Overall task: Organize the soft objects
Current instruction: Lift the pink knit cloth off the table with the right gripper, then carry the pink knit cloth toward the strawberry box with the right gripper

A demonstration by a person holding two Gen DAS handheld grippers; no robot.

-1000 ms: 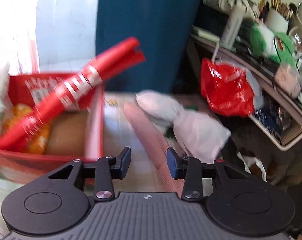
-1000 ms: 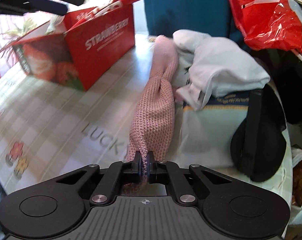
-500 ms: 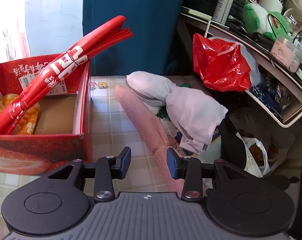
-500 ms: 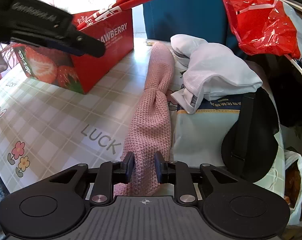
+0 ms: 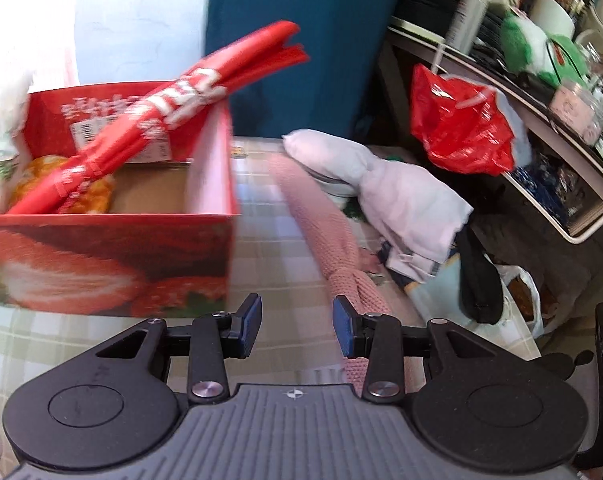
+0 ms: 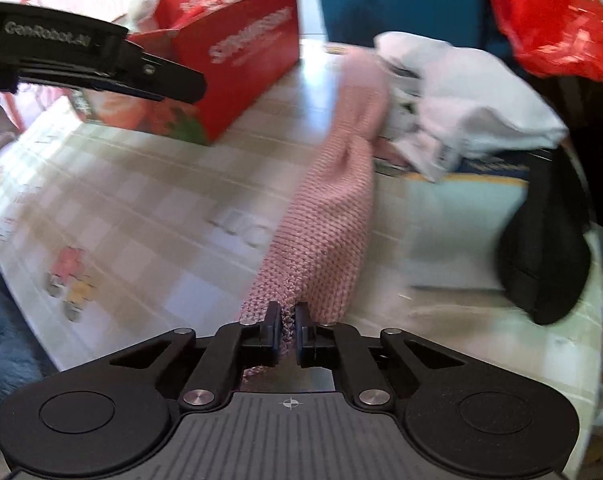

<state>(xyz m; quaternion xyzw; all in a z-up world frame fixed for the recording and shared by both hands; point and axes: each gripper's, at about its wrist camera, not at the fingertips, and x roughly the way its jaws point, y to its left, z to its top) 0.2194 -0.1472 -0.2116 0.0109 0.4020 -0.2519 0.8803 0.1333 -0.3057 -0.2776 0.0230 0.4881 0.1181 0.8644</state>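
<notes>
The right gripper [image 6: 288,326] has its black jaws pinched on the near end of the one long pink knitted scarf [image 6: 325,216], which lies stretched along the checked tablecloth [image 6: 141,200] toward the single crumpled white garment [image 6: 473,108]; the left gripper [image 5: 295,330] hangs spread and empty just beside the scarf. I'd judge the sorting barely begun: scarf and garment are both outside the one red strawberry-printed cardboard box [image 5: 105,264], which holds one red rolled banner [image 5: 169,120] and something orange I can't identify.
</notes>
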